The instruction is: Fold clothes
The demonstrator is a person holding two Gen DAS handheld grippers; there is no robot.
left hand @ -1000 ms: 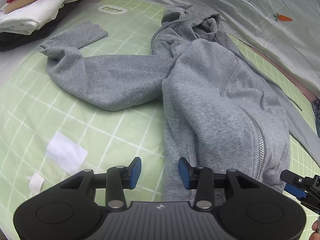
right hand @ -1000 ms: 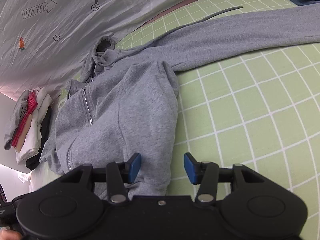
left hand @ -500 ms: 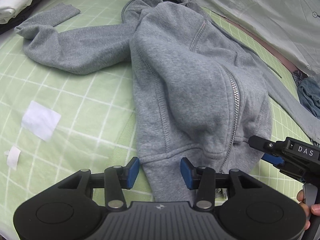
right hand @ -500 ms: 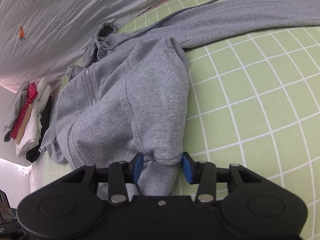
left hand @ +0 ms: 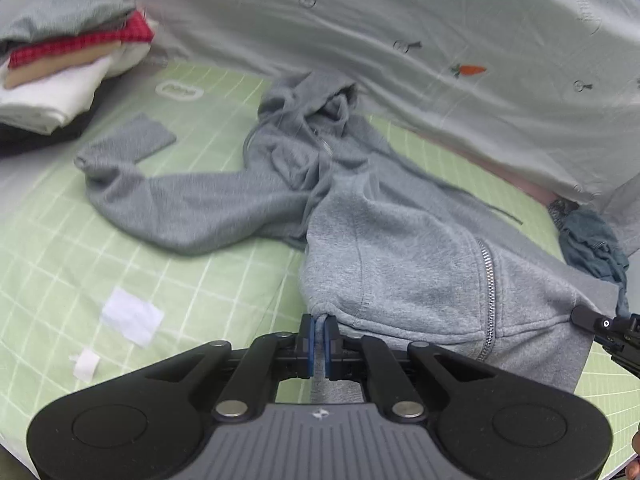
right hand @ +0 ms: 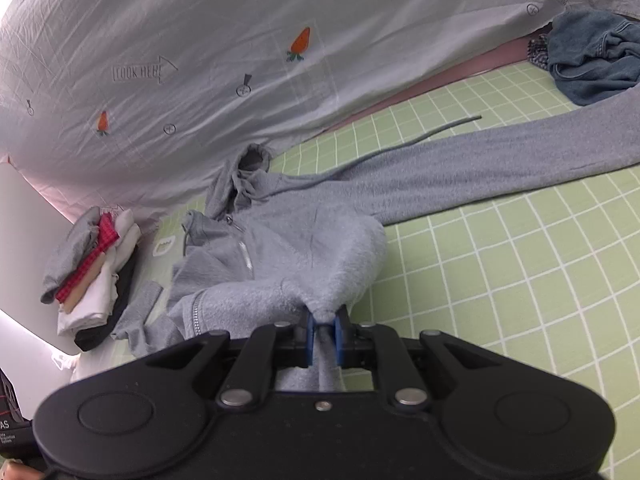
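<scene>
The hoodie (left hand: pixel 400 248) is grey fleece, soft and slightly fuzzy, with a metal zip (left hand: pixel 489 276) down the front and a thin drawcord (right hand: pixel 420 140). It lies mid-mat on a green mat (right hand: pixel 520 280) ruled in white squares. The hem is lifted off the mat and the body bulges up in a rounded fold. The hood (left hand: pixel 320 96) is crumpled toward the far edge, against a white sheet (right hand: pixel 200 40). One sleeve (left hand: pixel 180 200) bends toward the left edge; the other (right hand: pixel 500 160) runs straight out to the right.

The left gripper (left hand: pixel 319 338) is clamped on the hem at one bottom corner, blue pads (left hand: pixel 306 336) pressed together on a thin pinch of cloth. The right gripper (right hand: pixel 322 338) is likewise closed on the hem at the other corner, fleece bunched between its pads (right hand: pixel 308 336). Both point forward over the mat, level with each other.

The sheet is wrinkled, printed with orange carrots (right hand: pixel 300 42) and an arrow reading "LOOK HERE" (right hand: pixel 140 72). A pile (left hand: pixel 60 68) of folded clothes, grey, red check, tan, white and black, sits at the far left corner. Crumpled denim (right hand: pixel 592 56) lies at the far right. Two white paper scraps (left hand: pixel 132 316) lie near the left edge, and a white label (left hand: pixel 179 90), unreadable, is on the mat by the pile.
</scene>
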